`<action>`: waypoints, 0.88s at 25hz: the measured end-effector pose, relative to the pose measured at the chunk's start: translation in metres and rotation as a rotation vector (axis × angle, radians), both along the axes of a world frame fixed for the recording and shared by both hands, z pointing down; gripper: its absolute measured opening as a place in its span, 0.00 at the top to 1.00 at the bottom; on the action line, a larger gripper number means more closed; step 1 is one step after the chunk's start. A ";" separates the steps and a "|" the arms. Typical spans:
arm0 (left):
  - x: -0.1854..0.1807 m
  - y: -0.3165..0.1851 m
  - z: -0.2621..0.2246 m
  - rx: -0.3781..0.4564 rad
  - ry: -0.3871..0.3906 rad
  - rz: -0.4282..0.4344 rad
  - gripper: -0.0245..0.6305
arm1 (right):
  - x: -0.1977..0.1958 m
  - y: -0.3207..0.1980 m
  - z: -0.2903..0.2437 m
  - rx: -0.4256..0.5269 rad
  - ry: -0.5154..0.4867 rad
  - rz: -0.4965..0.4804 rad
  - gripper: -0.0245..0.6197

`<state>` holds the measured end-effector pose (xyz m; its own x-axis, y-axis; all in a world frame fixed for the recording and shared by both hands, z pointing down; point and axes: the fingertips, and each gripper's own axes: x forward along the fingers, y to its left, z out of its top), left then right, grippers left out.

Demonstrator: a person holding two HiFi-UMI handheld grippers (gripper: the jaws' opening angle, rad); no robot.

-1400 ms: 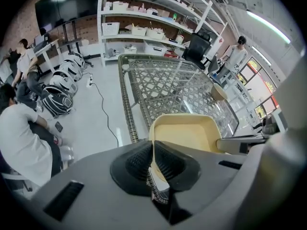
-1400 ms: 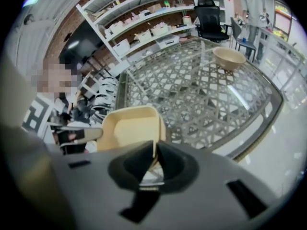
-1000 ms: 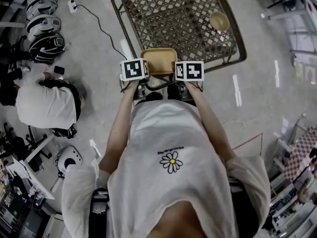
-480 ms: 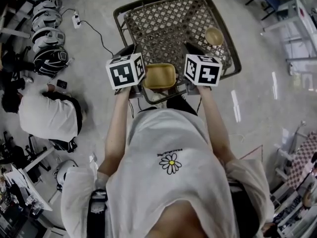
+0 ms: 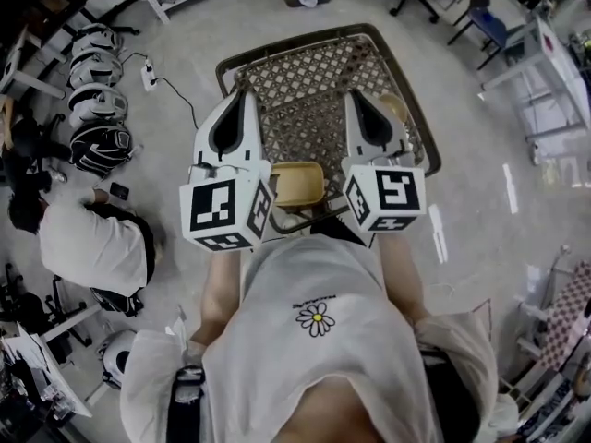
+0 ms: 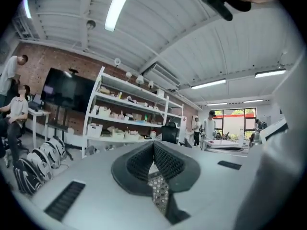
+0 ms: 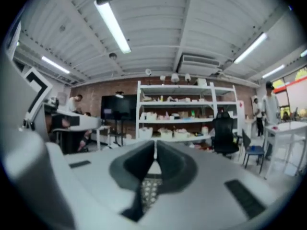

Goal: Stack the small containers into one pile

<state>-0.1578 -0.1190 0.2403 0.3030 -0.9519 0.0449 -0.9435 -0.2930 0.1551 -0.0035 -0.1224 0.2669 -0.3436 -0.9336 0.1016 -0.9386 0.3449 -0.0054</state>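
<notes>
A tan rectangular container sits at the near edge of the wire-mesh table. A small round tan bowl lies at the table's right side, partly hidden behind my right gripper. Both grippers are raised high above the table, close to the head camera, and point out across the room. On my left gripper the jaws are closing and meet at the tips with nothing between them. My right gripper is closing too, its tips touching and empty.
A person in a white shirt crouches on the floor at the left, near a row of helmets and a power strip. Chairs stand at the upper right. The gripper views show shelving and people at desks.
Both grippers rose from beside the tan container up toward the head camera, and their jaws closed. The container stays on the table.
</notes>
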 end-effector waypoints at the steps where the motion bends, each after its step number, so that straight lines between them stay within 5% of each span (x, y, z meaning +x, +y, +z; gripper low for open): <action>1: -0.001 0.003 -0.006 0.034 -0.003 -0.011 0.93 | -0.001 0.003 -0.006 0.032 0.000 -0.001 0.90; 7: -0.002 0.010 -0.012 0.107 0.002 -0.072 0.93 | 0.000 0.018 -0.017 0.119 -0.004 0.012 0.91; 22: 0.008 0.017 -0.018 0.146 -0.040 -0.075 0.93 | 0.009 0.027 -0.005 0.095 -0.006 0.043 0.91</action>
<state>-0.1498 -0.1024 0.2226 0.2312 -0.9692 -0.0847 -0.9682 -0.2378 0.0782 0.0054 -0.0954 0.2616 -0.3030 -0.9529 0.0098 -0.9527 0.3032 0.0196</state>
